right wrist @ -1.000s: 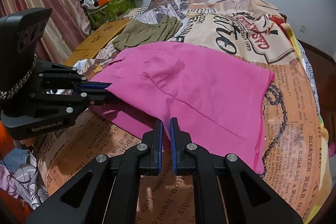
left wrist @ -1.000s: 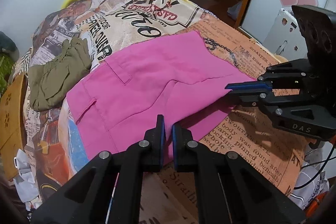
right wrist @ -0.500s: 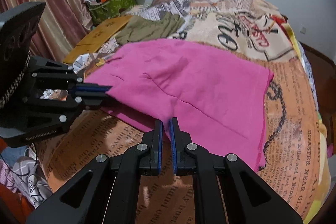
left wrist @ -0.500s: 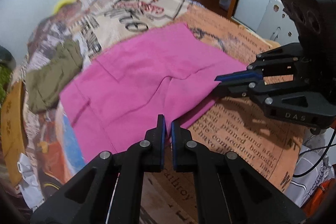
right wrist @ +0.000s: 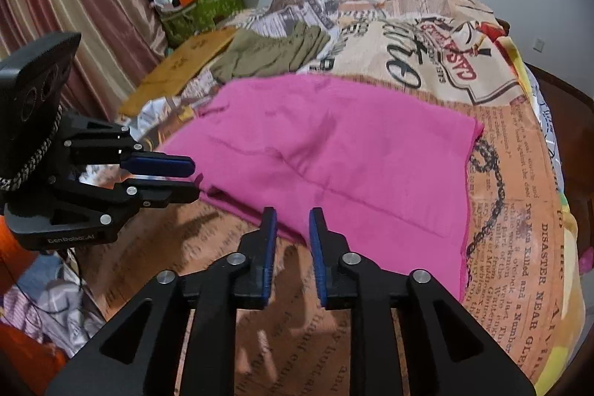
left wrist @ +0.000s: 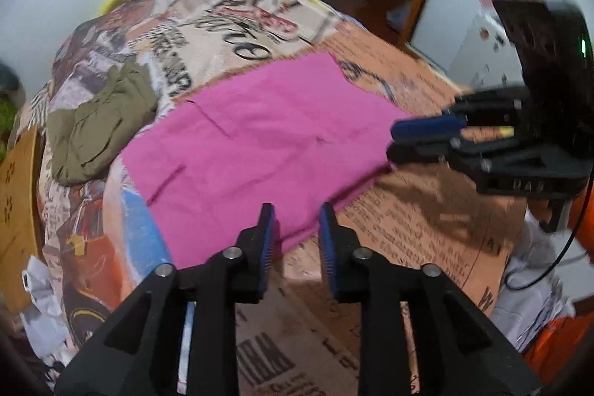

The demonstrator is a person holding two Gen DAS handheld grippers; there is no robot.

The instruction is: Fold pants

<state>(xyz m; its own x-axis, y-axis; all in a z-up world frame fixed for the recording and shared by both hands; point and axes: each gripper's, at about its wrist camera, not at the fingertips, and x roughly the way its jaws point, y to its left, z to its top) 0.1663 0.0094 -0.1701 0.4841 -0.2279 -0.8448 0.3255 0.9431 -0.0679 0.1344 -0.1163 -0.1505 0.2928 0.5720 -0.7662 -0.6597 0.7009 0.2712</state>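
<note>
Left wrist view: pink pants (left wrist: pixel 267 140) lie flat at frame centre on the printed bedspread (left wrist: pixel 408 229).
Left gripper (left wrist: pixel 296 221), jaws opening, nothing pinched (hem beyond the tips). Right wrist view: right gripper (right wrist: pixel 291 223), lower centre, likewise opening and empty.

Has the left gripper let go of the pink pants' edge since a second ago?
Yes. The left gripper, clamped on the pink pants before, now has its jaws opening, pads clear of the cloth, whose near edge lies on the newspaper-print bedspread.
</note>
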